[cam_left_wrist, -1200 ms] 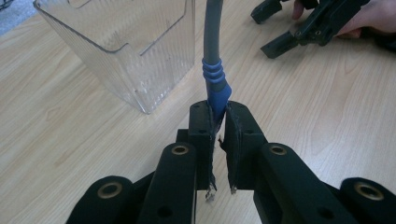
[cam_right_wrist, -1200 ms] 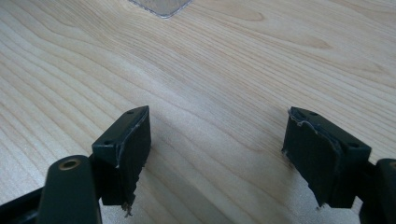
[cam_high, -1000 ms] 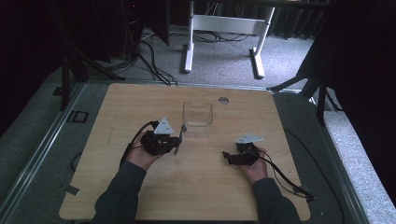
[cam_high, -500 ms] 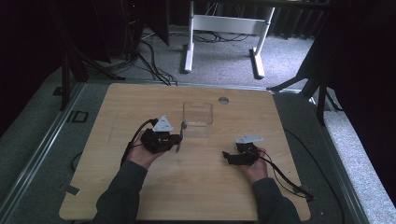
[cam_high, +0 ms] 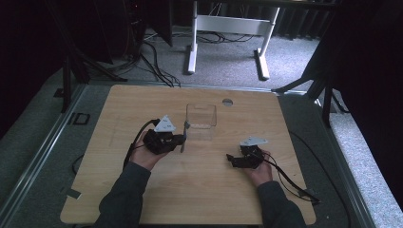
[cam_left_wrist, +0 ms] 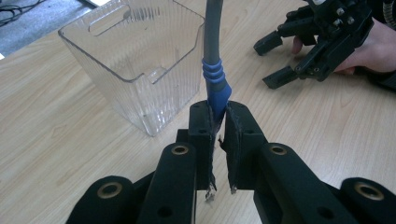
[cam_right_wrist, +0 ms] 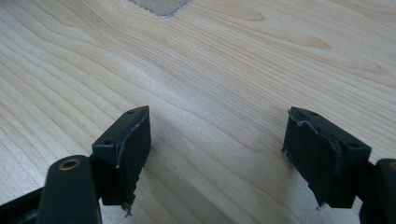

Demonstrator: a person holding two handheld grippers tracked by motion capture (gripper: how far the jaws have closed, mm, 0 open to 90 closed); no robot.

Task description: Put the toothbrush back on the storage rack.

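The left claw [cam_left_wrist: 218,122] clamps the blue grip of a grey-handled tool [cam_left_wrist: 213,44], which stands up at the middle of the left gripper view, just beside the clear bin [cam_left_wrist: 135,65] at upper left. The hold is on the very tip of the pads, so I judge the tool could pivot or slip out if it is swung toward the bin. Its far end is out of frame, so I cannot tell what it is. It might also knock the light bin across the tabletop [cam_high: 142,190]. The right claw [cam_right_wrist: 217,154] rests wide and empty, too far off to steady anything.
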